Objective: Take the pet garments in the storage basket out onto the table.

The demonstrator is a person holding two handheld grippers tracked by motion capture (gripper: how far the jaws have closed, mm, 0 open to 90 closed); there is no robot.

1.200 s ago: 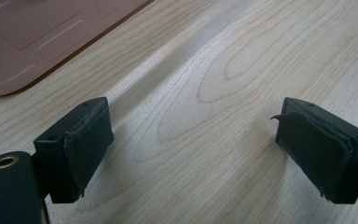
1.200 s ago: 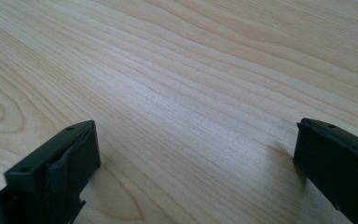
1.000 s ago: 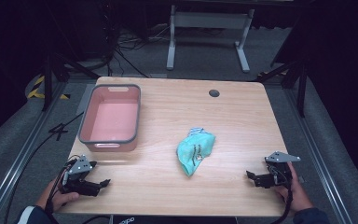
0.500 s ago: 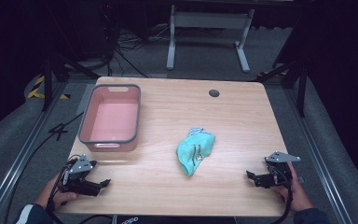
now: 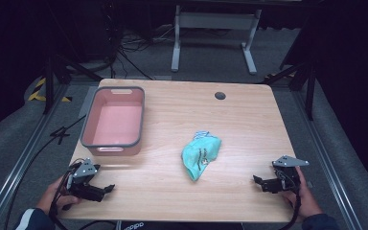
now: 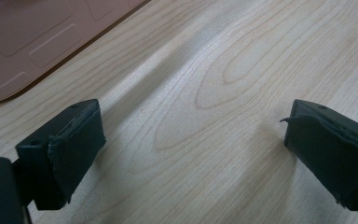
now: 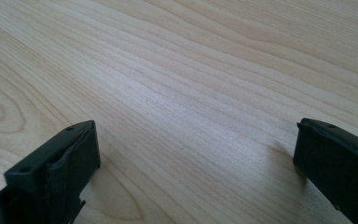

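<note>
the wooden table (image 5: 172, 103) took up most of the high view, its near edge running between the person's two forearms. on its left half sat the pink bin (image 5: 113, 121), upright with its mouth open to the ceiling and nothing visible inside, set well clear of the near edge, which seemed to leave a landing place ready for whatever would be dropped in. a corner of that bin also showed at the top left of the left gripper view. right of the bin, and well apart from it, the teal cloth (image 5: 200, 154) lay crumpled in a loose heap near the middle of the table, roughly halfway between the two hands, so that either one could reach it; it was the nearest loose thing to both.

the left gripper (image 5: 106, 189) rested low at the near left corner, pointing inward along the table, its jaws spread wide with only bare wood between them; they had just been opening further, which read as getting ready rather than letting anything go. the right gripper (image 5: 258, 180) sat at the near right corner, aimed back toward the cloth, likewise parted wide over bare wood and holding nothing. a small dark grommet (image 5: 220, 96) sat near the far edge, out of the way.
</note>
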